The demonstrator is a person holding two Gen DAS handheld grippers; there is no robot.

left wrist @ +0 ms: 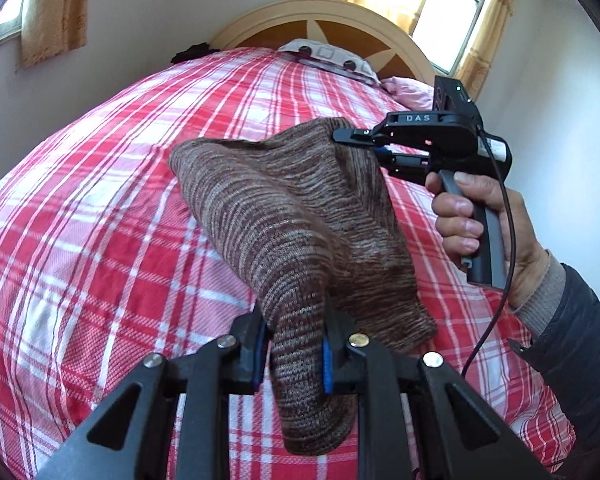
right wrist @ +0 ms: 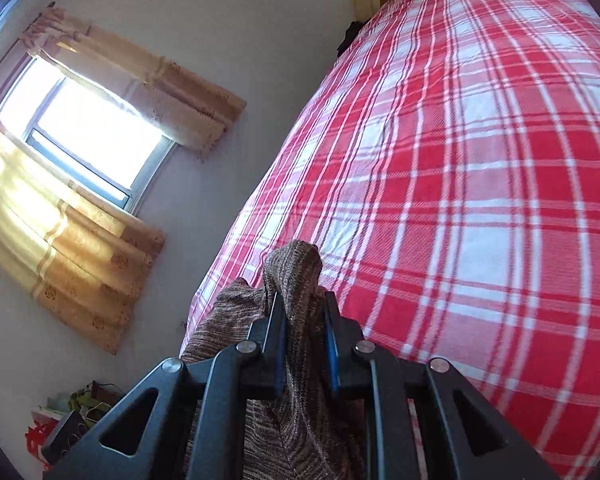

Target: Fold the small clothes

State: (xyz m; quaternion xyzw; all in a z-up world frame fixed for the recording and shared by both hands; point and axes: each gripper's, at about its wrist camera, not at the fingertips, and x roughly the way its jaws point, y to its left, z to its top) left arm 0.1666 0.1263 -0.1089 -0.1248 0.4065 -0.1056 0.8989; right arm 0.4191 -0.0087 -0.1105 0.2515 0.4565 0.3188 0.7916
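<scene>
A small brown striped knit garment (left wrist: 292, 216) hangs in the air above the bed, stretched between both grippers. My left gripper (left wrist: 294, 344) is shut on its near corner. My right gripper (left wrist: 366, 148), held in a hand at the right, is shut on the far upper corner. In the right wrist view the right gripper (right wrist: 304, 320) is shut on a bunched fold of the garment (right wrist: 296, 276), which drapes down below the fingers.
The bed (left wrist: 100, 200) has a red and white plaid cover (right wrist: 480, 180). A wooden headboard (left wrist: 340, 28) and pillows (left wrist: 328, 56) are at the far end. Curtained windows (right wrist: 84, 128) are in the walls. Bags and clutter (right wrist: 60, 420) lie on the floor.
</scene>
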